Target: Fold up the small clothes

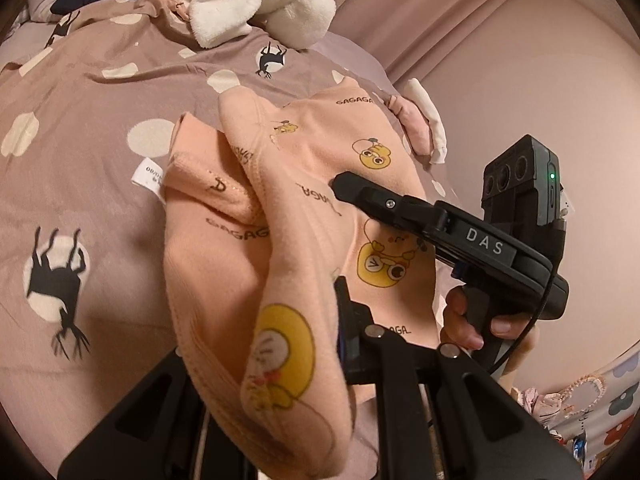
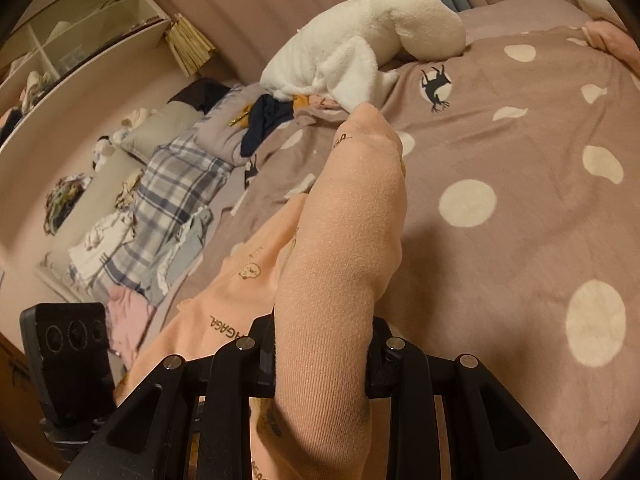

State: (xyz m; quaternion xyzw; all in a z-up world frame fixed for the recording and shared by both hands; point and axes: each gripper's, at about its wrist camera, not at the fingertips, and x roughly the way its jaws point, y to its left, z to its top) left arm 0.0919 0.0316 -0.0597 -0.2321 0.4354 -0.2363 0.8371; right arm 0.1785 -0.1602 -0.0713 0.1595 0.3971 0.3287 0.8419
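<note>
Both hand-held grippers, left (image 1: pixel 320 312) and right (image 2: pixel 320 356), are pinching the peach garment (image 1: pixel 304 208) above the bed (image 1: pixel 100 128); folding is hardly beginning.

The bedspread (image 1: pixel 100 184), mauve with pale dots, is looked down upon from close above in both fisheye views, each taken along a gripper's own fingers. In the left wrist view, the peach garment (image 1: pixel 304 200) is seen at very short range above the bedspread, with the right gripper (image 1: pixel 340 184) caught at the frame's right. In the right wrist view, the same garment (image 2: pixel 344 240) fills the near centre, and shelves (image 2: pixel 80 32) are seen beyond the bedspread (image 2: pixel 520 160) at left. The white plush toy (image 1: pixel 256 4) at the bedspread's far end is shared by both views (image 2: pixel 360 48).
</note>
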